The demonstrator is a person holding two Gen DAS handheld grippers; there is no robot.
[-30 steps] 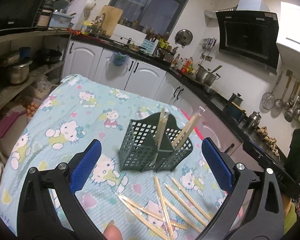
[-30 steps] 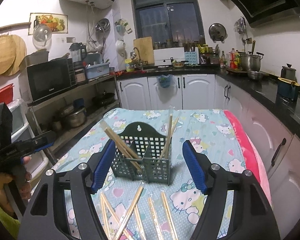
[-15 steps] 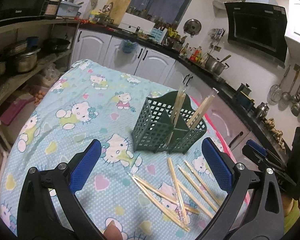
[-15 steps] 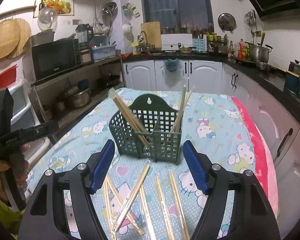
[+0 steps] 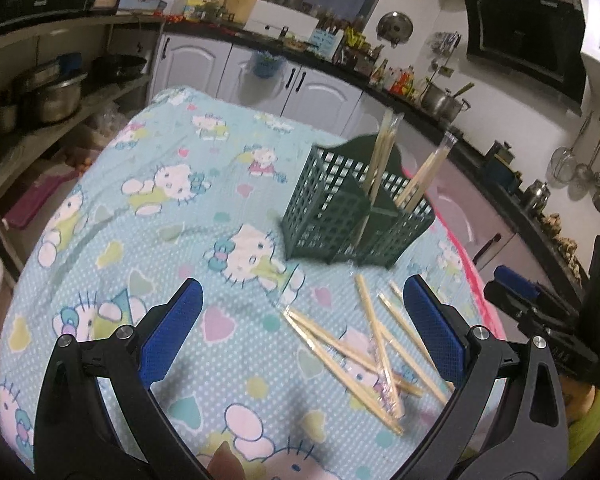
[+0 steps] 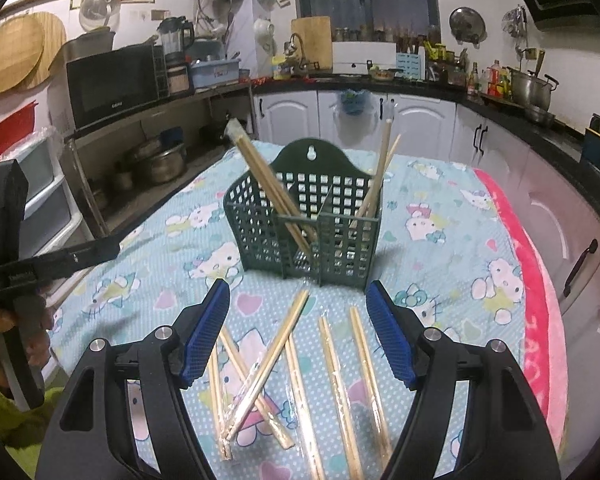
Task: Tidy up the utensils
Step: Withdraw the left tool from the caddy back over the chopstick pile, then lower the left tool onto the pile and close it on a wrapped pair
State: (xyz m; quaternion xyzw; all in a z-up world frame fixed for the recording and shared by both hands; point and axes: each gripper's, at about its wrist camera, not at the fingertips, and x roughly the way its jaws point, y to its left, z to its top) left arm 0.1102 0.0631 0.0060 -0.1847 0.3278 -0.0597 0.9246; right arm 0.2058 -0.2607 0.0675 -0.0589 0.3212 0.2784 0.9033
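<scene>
The wrapped chopsticks [image 6: 300, 376] lie loose on the cartoon-print cloth of the bench [image 6: 452, 248], fanned and partly crossed just in front of the green slotted holder [image 6: 308, 232], which already has a few pairs leaning in its two compartments. They look light, stiff and thin, and the clear film sleeves probably make them slippery, so a pair is best pinched across its middle, where it balances, choosing one lying apart from the crossed heap, such as the straight pairs on the right [image 6: 364, 360]. The holder seems light enough to tip if nudged. The right claw [image 6: 298, 334] hangs tilted down over the pile, its blue pads spread apart with nothing between them. The left claw [image 5: 300, 328], also angled down, stands wide open and empty, with the pile towards its right pad.
</scene>
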